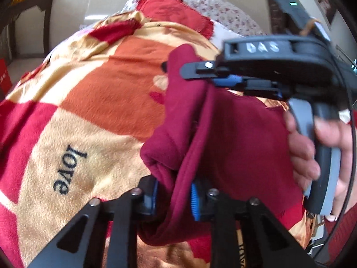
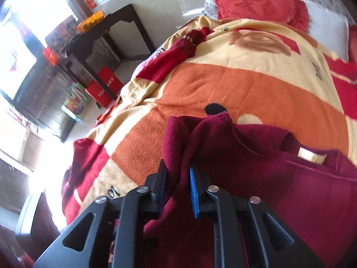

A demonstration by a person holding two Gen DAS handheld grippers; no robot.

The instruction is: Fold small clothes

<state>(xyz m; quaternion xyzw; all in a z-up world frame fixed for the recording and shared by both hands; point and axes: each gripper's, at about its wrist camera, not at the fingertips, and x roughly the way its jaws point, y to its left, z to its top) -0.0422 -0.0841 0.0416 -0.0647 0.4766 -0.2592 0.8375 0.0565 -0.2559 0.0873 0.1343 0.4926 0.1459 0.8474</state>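
Here the left gripper (image 1: 174, 197) is closed on a fold of the dark red garment (image 1: 234, 138); the right gripper (image 2: 178, 187) pinches another edge of the same cloth, and in the left wrist view it comes in from the right, held by a hand (image 1: 312, 154); the garment hangs between both, just above the checked blanket (image 1: 100, 84) on the bed; a red heart cushion (image 2: 258, 4) lies further behind.
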